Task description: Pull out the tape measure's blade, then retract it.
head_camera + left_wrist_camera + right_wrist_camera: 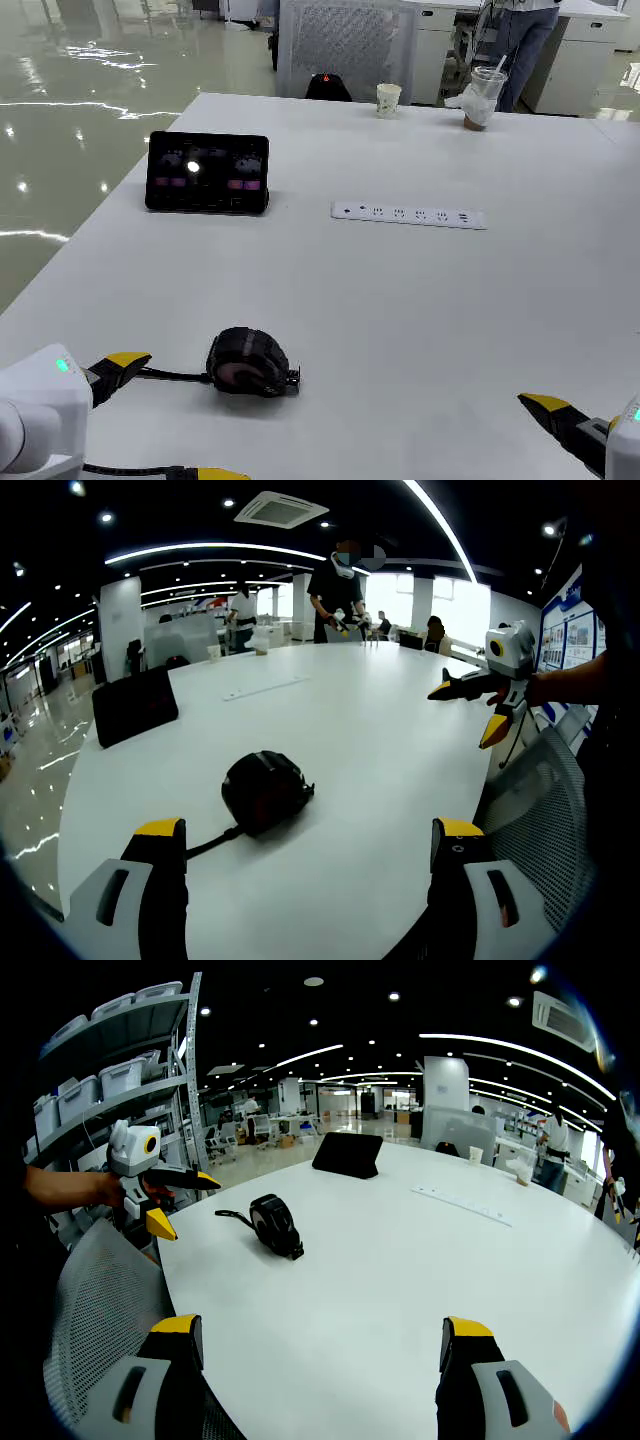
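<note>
Down at the bottom left of the head view, the left gripper point(172, 417) hovered low over the white table point(450, 320) with its yellow-tipped jaws spread wide and nothing between them. At the bottom right corner the right gripper point(321, 1326) was just as wide open and just as empty, and only one of its jaws poked into the head view. The two were well apart.

Just above and to the right of the left gripper, in the lower left part of the head view, lay the tape measure point(250, 362), a black case resting on the table. The end hook of its blade sat at the mouth of the case, on the side turned toward the right gripper. A thin black strap point(175, 376) ran from the case toward the upper jaw of the left gripper and ended right beside the tip. I could not tell whether the two touched. In the left gripper view the case sat between the jaws but beyond their tips.

Farther up, left of centre, a dark tablet point(207, 172) stood propped with its screen lit. To its right a white power strip point(408, 214) lay flat. Along the far edge stood a paper cup point(388, 99) and a clear plastic cup point(485, 95) with a straw. Behind them were a mesh chair back point(345, 45) and a standing person point(520, 40).
</note>
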The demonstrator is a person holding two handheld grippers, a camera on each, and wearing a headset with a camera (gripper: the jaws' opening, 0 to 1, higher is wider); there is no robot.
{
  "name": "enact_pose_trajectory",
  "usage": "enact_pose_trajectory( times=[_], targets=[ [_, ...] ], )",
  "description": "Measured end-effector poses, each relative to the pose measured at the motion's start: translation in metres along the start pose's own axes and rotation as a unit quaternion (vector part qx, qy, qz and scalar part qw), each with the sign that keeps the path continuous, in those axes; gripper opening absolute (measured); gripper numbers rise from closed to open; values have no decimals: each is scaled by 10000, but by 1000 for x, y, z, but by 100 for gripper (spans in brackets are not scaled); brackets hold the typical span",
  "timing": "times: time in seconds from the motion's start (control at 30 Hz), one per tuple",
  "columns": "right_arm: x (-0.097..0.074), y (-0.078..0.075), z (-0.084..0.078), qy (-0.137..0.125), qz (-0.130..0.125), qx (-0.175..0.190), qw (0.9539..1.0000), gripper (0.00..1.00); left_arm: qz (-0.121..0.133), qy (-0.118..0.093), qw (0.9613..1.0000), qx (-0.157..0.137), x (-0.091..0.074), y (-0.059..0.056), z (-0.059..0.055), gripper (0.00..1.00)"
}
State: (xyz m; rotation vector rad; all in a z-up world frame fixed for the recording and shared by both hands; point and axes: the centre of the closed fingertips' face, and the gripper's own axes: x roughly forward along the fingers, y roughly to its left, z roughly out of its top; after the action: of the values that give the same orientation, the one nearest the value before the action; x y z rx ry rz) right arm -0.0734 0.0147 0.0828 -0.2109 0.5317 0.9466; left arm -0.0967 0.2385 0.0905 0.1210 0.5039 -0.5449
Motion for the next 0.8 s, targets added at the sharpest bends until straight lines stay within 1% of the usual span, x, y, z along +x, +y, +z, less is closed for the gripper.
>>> enact_pose_trajectory(
  times=[0.57, 0.8],
  targets=[
    [0, -2, 0, 4, -1, -26, 10000, 99, -24, 21, 10000, -14, -1, -3, 3, 99],
    [0, -3, -2, 35, 14, -11, 10000, 99, -44, 54, 10000, 3, 0, -4, 2, 99]
  ],
)
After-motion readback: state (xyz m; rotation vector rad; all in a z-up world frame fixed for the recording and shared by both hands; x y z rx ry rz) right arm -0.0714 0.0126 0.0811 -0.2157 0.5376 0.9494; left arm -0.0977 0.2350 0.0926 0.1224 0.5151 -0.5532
